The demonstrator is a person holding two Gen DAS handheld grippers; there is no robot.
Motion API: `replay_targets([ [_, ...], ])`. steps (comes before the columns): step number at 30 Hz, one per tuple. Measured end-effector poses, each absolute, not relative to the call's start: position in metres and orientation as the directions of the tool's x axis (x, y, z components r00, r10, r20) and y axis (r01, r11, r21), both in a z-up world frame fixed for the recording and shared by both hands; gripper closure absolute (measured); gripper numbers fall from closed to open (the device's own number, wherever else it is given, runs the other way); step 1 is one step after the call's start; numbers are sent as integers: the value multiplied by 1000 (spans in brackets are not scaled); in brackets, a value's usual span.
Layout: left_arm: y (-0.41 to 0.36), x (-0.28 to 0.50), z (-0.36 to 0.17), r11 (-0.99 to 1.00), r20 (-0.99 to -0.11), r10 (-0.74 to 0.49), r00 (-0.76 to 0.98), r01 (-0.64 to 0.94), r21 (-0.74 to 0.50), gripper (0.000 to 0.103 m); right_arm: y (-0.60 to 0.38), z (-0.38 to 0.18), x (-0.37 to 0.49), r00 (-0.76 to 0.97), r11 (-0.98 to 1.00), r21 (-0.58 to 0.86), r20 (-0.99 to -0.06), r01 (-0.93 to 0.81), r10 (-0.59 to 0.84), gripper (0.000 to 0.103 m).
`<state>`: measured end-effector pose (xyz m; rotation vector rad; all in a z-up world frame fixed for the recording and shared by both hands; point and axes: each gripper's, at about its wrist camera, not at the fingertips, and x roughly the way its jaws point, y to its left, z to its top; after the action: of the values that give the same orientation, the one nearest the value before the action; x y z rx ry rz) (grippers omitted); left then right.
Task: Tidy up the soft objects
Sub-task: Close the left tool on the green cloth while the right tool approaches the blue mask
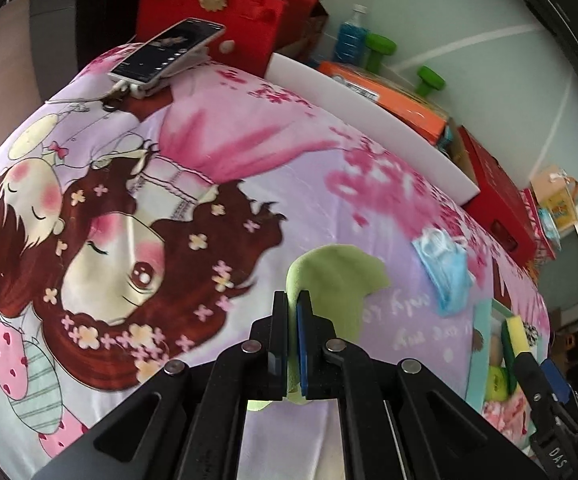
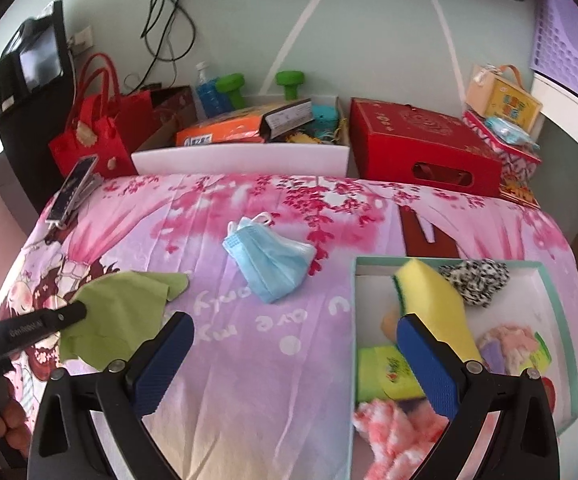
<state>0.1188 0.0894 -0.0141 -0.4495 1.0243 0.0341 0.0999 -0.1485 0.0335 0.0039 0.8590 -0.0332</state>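
My left gripper (image 1: 292, 300) is shut on a green cloth (image 1: 335, 280), held just above the cartoon bedsheet (image 1: 169, 200); the same cloth (image 2: 117, 312) and left gripper (image 2: 75, 312) show at the left of the right wrist view. A blue face mask (image 2: 271, 260) lies on the sheet between the cloth and the box; it also shows in the left wrist view (image 1: 447, 270). My right gripper (image 2: 295, 348) is open and empty, over the left wall of a teal-rimmed box (image 2: 561, 320) holding a yellow sponge (image 2: 433, 300), a black-and-white scrunchie (image 2: 477, 280) and pink fluffy items (image 2: 393, 428).
A phone on a stand (image 2: 75, 192) sits at the sheet's far left corner. Behind the bed stand red bags (image 2: 97, 136), a white board (image 2: 241, 160), an orange box (image 2: 225, 130) and a red gift box (image 2: 425, 144) against the wall.
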Motion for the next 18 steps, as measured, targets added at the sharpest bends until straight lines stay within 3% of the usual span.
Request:
replay_targets([
  [11,95,134,-29,901,-851,-172,496,-269,-340,96,-128,4,148,624,999,-48,-781,-16,-28,6],
  [15,87,137,-28,908,-852,-192,487,-242,-343,62,-127,-14,162,598,998,-59,-800,-14,-39,13],
  [18,80,140,-28,910,-850,-212,482,-219,-351,60,-127,-21,168,594,998,-60,-804,-16,-39,19],
])
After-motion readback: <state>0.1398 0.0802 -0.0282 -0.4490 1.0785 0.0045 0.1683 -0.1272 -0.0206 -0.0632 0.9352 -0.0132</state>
